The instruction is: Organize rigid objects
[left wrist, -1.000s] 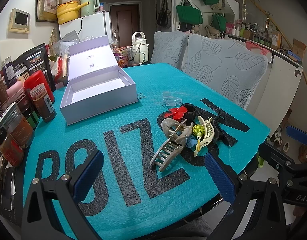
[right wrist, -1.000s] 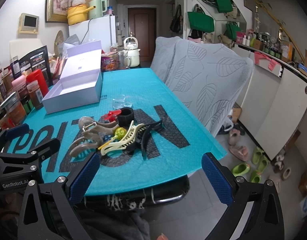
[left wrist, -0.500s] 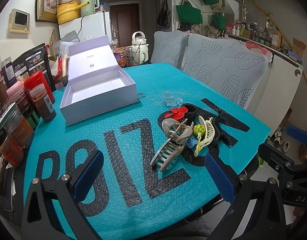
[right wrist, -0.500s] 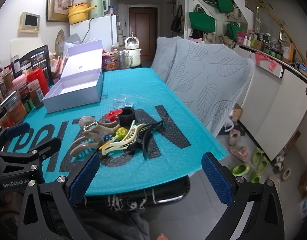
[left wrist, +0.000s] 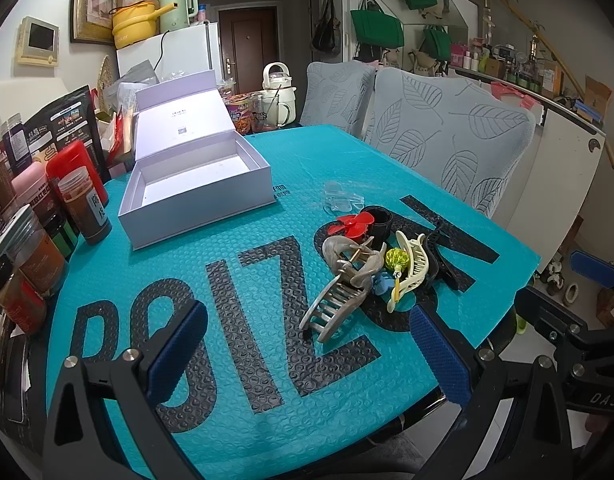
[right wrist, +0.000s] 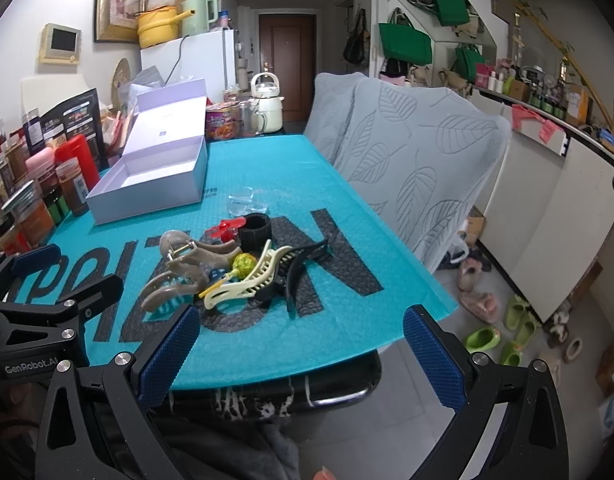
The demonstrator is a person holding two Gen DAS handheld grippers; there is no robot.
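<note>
**Both claws released, clips ahead**

Left wrist view: the left claw (left wrist: 307,354) is held spread and empty; the taupe hair clip (left wrist: 341,284) lies just ahead, slightly right, its long axis angled away rightward, nearer this claw.

Right wrist view: the right claw (right wrist: 297,354) is held spread and empty; the clip pile (right wrist: 235,270) is seen ahead-left, the open box (right wrist: 147,194) beyond.

Large black letters run across the teal bubble-wrap table cover (left wrist: 243,216); from the left wrist view they read "POIZON", though the clips piled on the second O and the gripper finger over the first letter hide parts of it. The left gripper (right wrist: 31,308), seen from the right wrist camera, carries "GenRobot.AI" in white on its black body. The right gripper (left wrist: 587,320), seen from the left wrist camera, shows "DAS", probably the start of a longer word. Print on the open white box (left wrist: 195,184) lid and the jar labels (left wrist: 95,208) is too small to read.
</note>
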